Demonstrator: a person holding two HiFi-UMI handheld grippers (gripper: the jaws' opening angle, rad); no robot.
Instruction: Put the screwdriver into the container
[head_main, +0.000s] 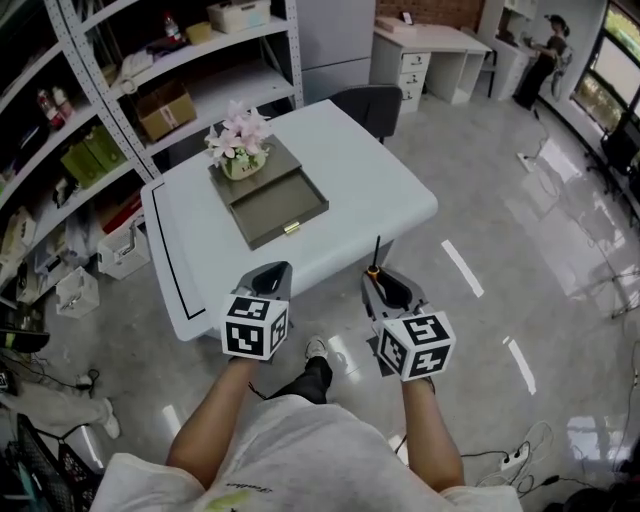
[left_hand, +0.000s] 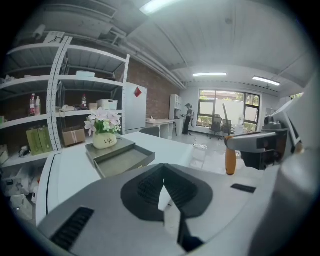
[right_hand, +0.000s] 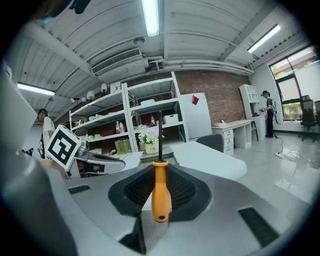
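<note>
Off the table's (head_main: 390, 195) near edge, both grippers hang over the floor. Container (head_main: 283, 212) sits open mid-table, looks empty to me. Left gripper (head_main: 268, 279): jaws together, nothing held. Right gripper (head_main: 384, 284): clamped on the screwdriver (right_hand: 160, 189) handle, shaft up. Pickup done; carry-over and drop not yet.

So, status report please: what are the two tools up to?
Left tool shut, empty. Right tool shut on screwdriver, shaft pointing forward. Open drawer on table ahead, empty. Flowerpot behind it, not in the way.
</note>
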